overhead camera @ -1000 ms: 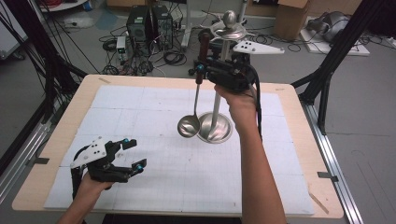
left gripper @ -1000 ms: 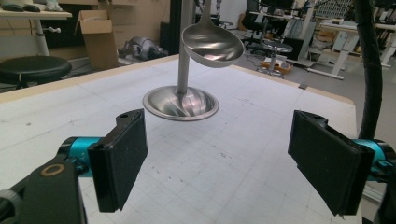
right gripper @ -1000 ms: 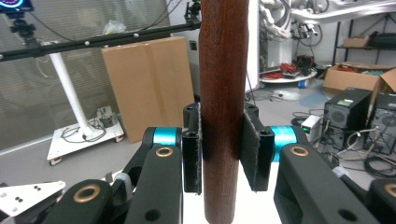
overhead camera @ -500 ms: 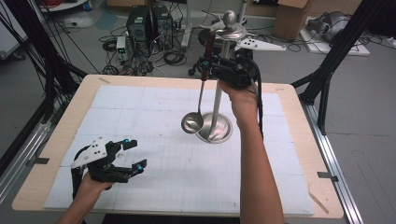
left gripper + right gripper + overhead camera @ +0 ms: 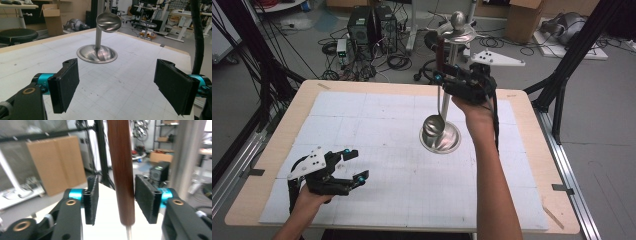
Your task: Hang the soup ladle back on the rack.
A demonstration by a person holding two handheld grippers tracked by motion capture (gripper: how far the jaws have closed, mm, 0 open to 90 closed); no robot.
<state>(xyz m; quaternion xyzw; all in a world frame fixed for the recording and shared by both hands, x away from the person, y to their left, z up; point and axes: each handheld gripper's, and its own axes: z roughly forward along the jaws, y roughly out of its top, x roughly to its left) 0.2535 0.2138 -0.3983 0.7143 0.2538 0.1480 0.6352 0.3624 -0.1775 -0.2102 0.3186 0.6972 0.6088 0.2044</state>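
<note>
Tabletop (image 5: 362,95): a pale wooden border was seen around a white gridded mat (image 5: 377,135).
Floor beyond the far edge: black electronic boxes (image 5: 371,27) were set among tangled cables (image 5: 397,62).
Cardboard box (image 5: 523,20): it was placed on the floor at the upper right of the high view.
Black frame struts (image 5: 569,70): these were seen rising at the tabletop's right side.
Round black stool (image 5: 17,35): it was seen beyond the tabletop's edge in the left gripper view.
Brown boards (image 5: 56,160): these were stood upright in the blurred background of the right gripper view.
</note>
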